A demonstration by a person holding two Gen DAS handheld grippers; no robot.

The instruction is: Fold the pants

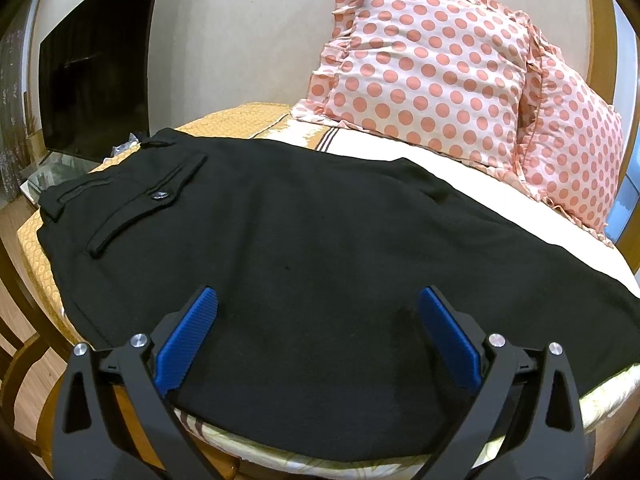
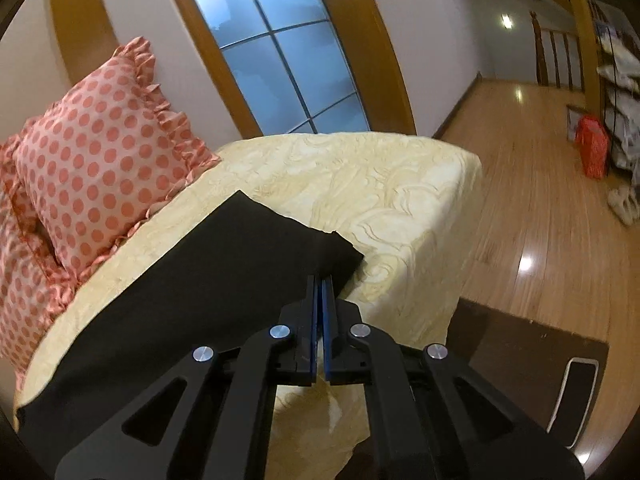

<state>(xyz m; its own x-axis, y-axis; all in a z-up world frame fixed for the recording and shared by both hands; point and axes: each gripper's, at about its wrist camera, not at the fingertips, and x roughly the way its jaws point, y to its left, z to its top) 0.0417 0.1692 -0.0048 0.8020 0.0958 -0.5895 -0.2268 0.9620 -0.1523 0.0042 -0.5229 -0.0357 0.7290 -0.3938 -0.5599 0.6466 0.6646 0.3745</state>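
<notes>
Right wrist view showed the right gripper (image 2: pixel 320 280) clamped on the pants (image 2: pixel 224 264) hem; left gripper (image 1: pixel 318 300) stood apart above the seat. Best lifted evenly, cloth kept taut.

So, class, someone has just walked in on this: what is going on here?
A person with a claw in each hand is folding black pants spread flat on a bed beside polka-dot pillows. The right claw is shut at the hem end of the pants, near the bed's edge; whether it pinches the cloth cannot be told. The left claw is open over the seat area, gripping nothing. No cross fold has been made yet.
</notes>
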